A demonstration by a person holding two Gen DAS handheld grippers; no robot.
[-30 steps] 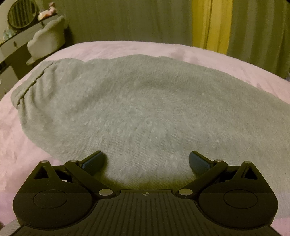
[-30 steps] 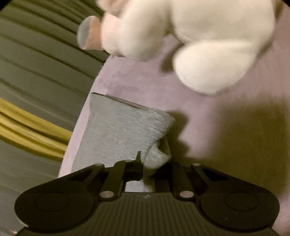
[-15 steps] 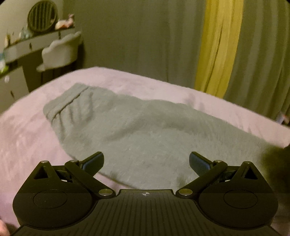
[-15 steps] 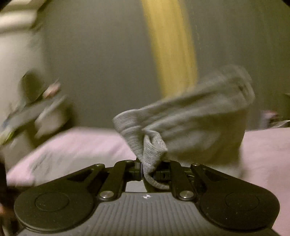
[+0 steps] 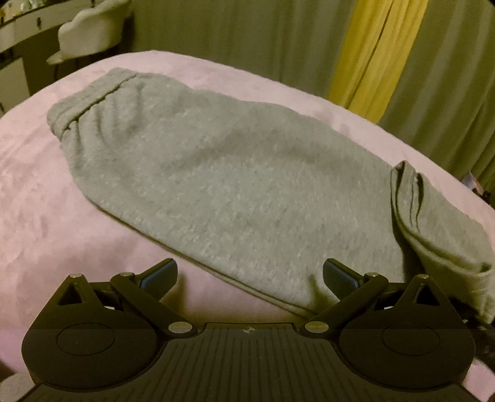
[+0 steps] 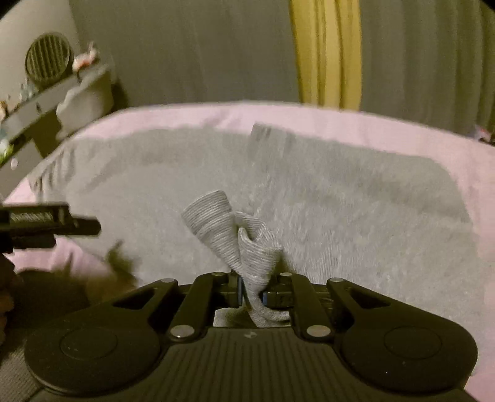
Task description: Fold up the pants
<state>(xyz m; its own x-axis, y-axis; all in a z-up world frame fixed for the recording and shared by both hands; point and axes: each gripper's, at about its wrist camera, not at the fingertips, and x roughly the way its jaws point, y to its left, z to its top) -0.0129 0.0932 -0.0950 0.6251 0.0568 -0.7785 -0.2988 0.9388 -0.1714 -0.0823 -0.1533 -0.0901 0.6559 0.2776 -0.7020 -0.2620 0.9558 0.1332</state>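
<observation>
Right wrist view first: your right gripper (image 6: 251,293) has its fingers pressed together on a twisted bunch of ribbed cuff (image 6: 230,238), which stands up out of the pinch and hangs a little below it. Beyond the cuff, the gray pants (image 6: 309,198) lie spread across the pink bedspread (image 6: 216,116), with one folded-over leg end showing as a small raised edge near the far side. At the left edge you can see your left gripper (image 6: 80,227) hovering just over the near border of the fabric.

Left wrist view: your left gripper (image 5: 249,276) has its fingers spread wide and holds nothing — the near hem of the pants (image 5: 216,185) runs between and just ahead of the fingertips. The waistband (image 5: 89,102) sits at the far left; on the right, a lifted fold of leg (image 5: 433,222) rises off the bed. Farther back — gray and yellow curtains (image 5: 371,52) and a white chair (image 5: 89,29) beside a dresser.
</observation>
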